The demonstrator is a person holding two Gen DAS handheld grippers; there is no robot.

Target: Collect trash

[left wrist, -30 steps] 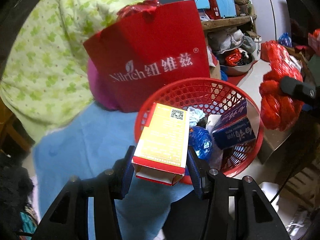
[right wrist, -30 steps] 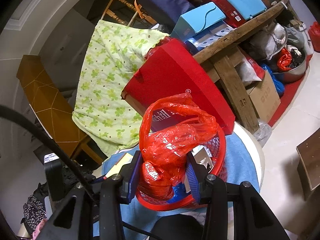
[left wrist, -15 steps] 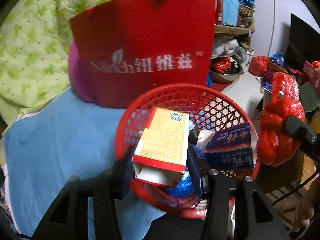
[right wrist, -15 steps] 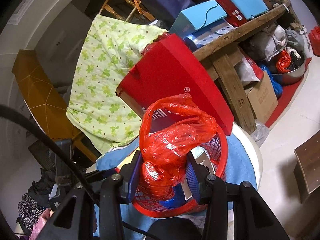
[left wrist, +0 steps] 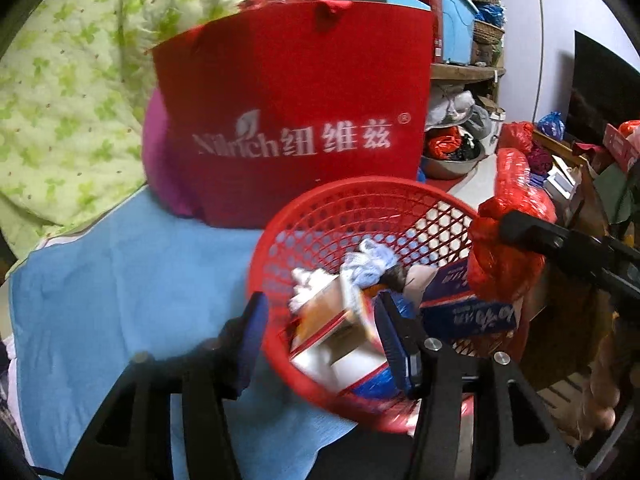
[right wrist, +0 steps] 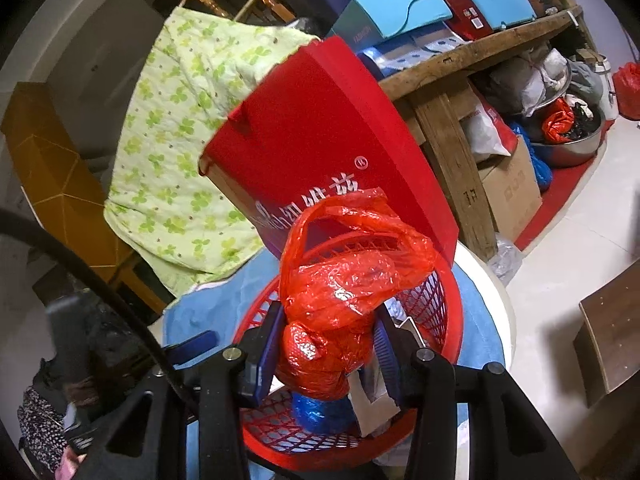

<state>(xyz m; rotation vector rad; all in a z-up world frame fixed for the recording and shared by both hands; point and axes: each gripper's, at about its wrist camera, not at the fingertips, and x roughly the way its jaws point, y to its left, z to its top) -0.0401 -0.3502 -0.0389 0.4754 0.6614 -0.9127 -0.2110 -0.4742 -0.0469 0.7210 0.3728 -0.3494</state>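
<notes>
Over the red basket [left wrist: 360, 200] on the blue cloth [left wrist: 120, 280], our left gripper [left wrist: 320, 328] has just been spreading its jaws; the orange box [left wrist: 336, 316] tips between them into the basket. Our right gripper [right wrist: 326, 344] pinches a crumpled red plastic bag [right wrist: 344, 280] above the basket's rim, jaws just easing apart.

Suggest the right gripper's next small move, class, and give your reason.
Probably open the right gripper and drop the red plastic bag: the bag hangs over the red basket, where the yellow box already lies between the left gripper's just-opened jaws.
</notes>
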